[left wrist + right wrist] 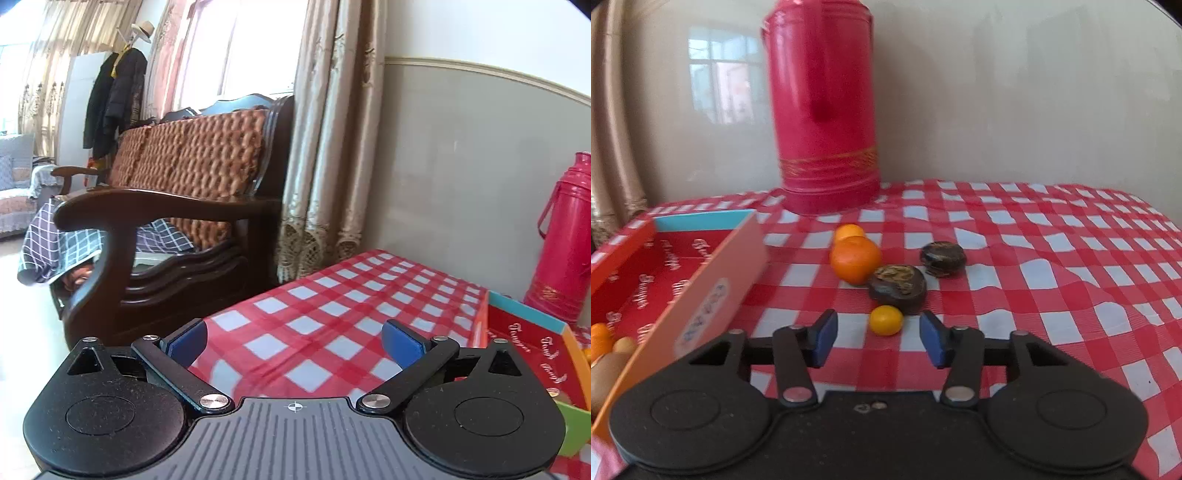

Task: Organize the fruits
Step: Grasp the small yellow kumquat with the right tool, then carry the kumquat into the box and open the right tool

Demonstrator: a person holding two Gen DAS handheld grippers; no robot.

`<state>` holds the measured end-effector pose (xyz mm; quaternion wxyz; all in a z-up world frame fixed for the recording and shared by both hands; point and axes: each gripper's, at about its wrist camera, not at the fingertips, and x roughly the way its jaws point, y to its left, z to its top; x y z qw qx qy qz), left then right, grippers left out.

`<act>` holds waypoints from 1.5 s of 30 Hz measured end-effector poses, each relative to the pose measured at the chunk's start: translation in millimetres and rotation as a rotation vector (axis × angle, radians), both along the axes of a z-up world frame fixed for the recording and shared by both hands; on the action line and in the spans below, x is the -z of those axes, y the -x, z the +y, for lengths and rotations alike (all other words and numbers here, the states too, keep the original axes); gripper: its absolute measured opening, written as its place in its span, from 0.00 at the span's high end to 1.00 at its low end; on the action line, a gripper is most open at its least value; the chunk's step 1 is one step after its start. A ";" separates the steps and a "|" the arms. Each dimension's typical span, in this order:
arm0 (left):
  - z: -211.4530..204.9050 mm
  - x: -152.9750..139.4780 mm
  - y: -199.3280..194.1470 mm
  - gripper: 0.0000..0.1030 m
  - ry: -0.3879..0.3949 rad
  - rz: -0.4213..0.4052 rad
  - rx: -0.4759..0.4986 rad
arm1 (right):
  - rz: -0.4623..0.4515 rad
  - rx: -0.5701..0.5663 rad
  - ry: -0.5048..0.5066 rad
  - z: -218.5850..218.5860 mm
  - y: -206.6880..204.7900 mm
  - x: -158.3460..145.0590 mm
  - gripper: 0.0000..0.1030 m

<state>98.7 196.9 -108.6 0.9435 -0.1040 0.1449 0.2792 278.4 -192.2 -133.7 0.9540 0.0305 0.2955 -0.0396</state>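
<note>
In the right wrist view a small yellow-orange fruit [886, 320] lies on the checked cloth just ahead of my right gripper [878, 332], in the gap between its blue pads [823, 332]; the pads stand apart from it. Behind it are a dark brown round fruit [897, 286], a mandarin [855, 264], a smaller orange fruit [849, 232] and a second dark fruit [942, 258]. The orange box [731, 266] stands to the left, with several fruits [600, 341] in its near corner. My left gripper [293, 332] hangs wide open over bare cloth, with the box [528, 308] to its right.
A tall red thermos [823, 110] stands at the wall behind the fruits and also shows as the thermos [565, 236] at the right of the left wrist view. A wooden sofa [177, 229] and curtains [325, 166] lie beyond the table's left edge.
</note>
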 end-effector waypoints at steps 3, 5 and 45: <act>8.3 0.6 4.6 0.02 0.000 0.002 -0.016 | 0.034 0.017 -0.011 -4.4 -10.3 5.6 0.70; 14.4 1.1 7.6 0.02 0.010 0.000 -0.029 | 0.048 0.021 -0.020 -6.3 -13.5 9.2 0.80; 25.0 3.9 14.9 0.00 0.024 -0.009 -0.059 | -0.117 -0.451 -0.044 101.9 42.0 -33.4 0.55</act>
